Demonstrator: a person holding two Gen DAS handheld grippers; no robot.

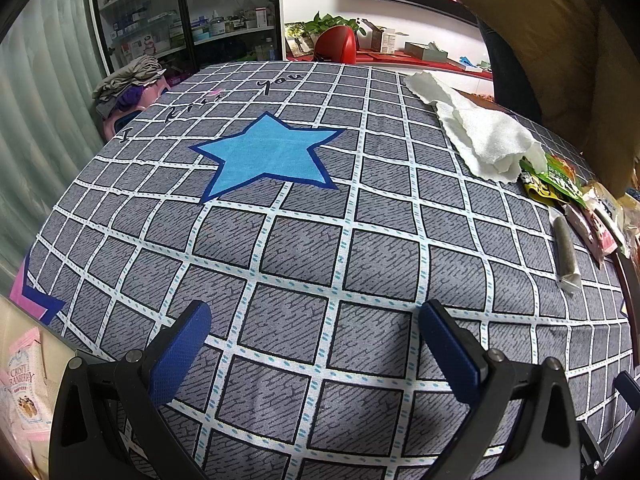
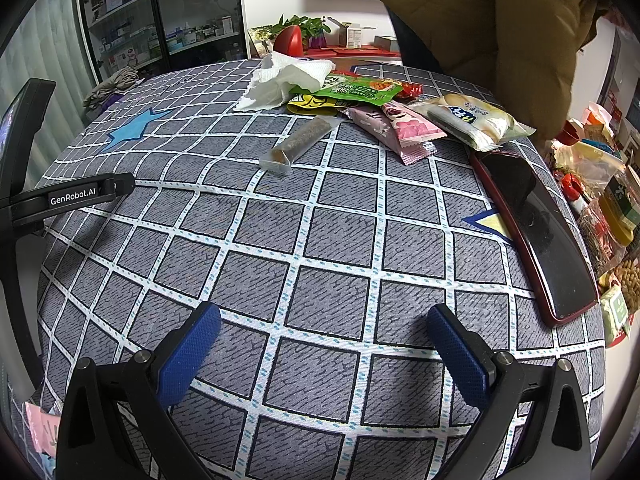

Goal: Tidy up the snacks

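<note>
A pile of snacks lies at the far side of the table in the right wrist view: a brown bar in clear wrap (image 2: 298, 142), a green packet (image 2: 352, 90), a yellow packet (image 2: 312, 104), pink packets (image 2: 404, 130) and a pale bread pack (image 2: 472, 118). In the left wrist view the bar (image 1: 565, 250) and the green packet (image 1: 556, 178) sit at the right edge. My right gripper (image 2: 324, 344) is open and empty, low over the cloth, well short of the pile. My left gripper (image 1: 316, 340) is open and empty over bare cloth.
A crumpled white paper towel (image 2: 286, 78) lies beside the pile. A red-cased phone (image 2: 536, 232) lies at the right. More packets (image 2: 604, 216) are heaped past the table's right edge. A pink snack box (image 1: 24, 384) stands at lower left. A person in a brown coat (image 2: 480, 12) stands behind.
</note>
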